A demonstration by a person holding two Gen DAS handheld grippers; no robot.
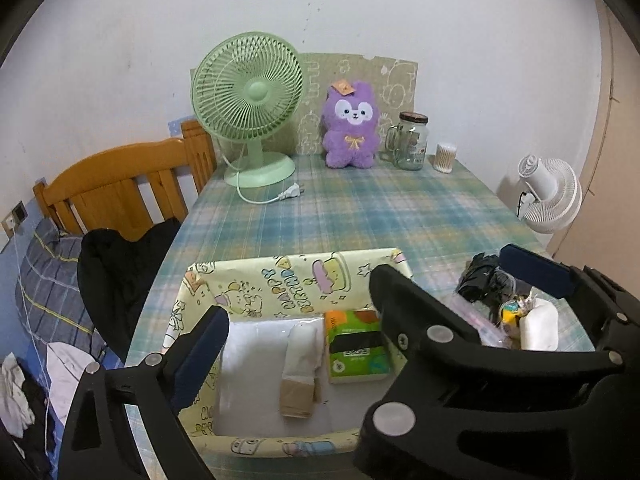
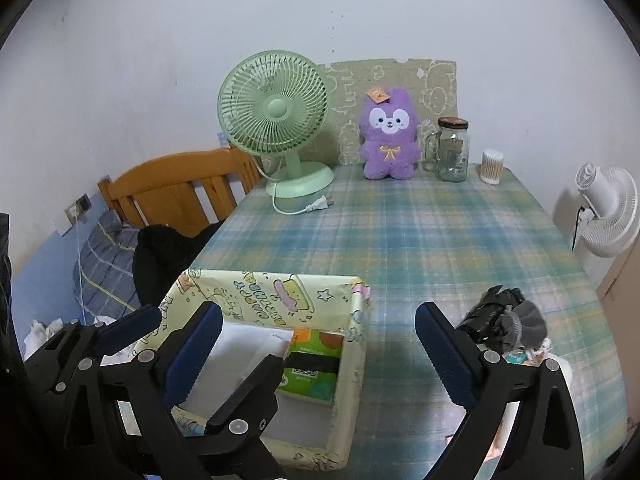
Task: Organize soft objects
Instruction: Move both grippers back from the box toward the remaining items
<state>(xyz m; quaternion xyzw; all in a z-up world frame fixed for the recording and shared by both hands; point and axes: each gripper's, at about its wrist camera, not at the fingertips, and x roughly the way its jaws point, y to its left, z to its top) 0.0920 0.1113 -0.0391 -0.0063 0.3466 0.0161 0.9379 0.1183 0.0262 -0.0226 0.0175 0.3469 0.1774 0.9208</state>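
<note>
A yellow cartoon-print box [image 1: 280, 276] [image 2: 264, 292] stands at the table's near edge. It holds a green tissue pack [image 1: 354, 346] [image 2: 312, 364], a white roll with a brown end [image 1: 302, 364] and a white flat pack. To its right lies a pile of soft items: a black bundle [image 1: 482, 280] [image 2: 494, 314] and a white roll [image 1: 538, 324]. My left gripper [image 1: 292, 356] is open over the box. My right gripper [image 2: 320, 354] is open, straddling the box's right wall; its arm crosses the left wrist view [image 1: 460, 340]. A purple plush [image 1: 351, 126] [image 2: 389, 134] sits at the far edge.
A green desk fan [image 1: 250, 100] [image 2: 280, 116] with a loose plug, a glass jar [image 1: 410, 140] [image 2: 450, 150] and a cotton-swab tub [image 1: 445, 157] stand at the back of the plaid table [image 2: 420, 240]. A wooden headboard [image 1: 120, 184] and bed lie left. A white fan [image 2: 608, 210] stands right.
</note>
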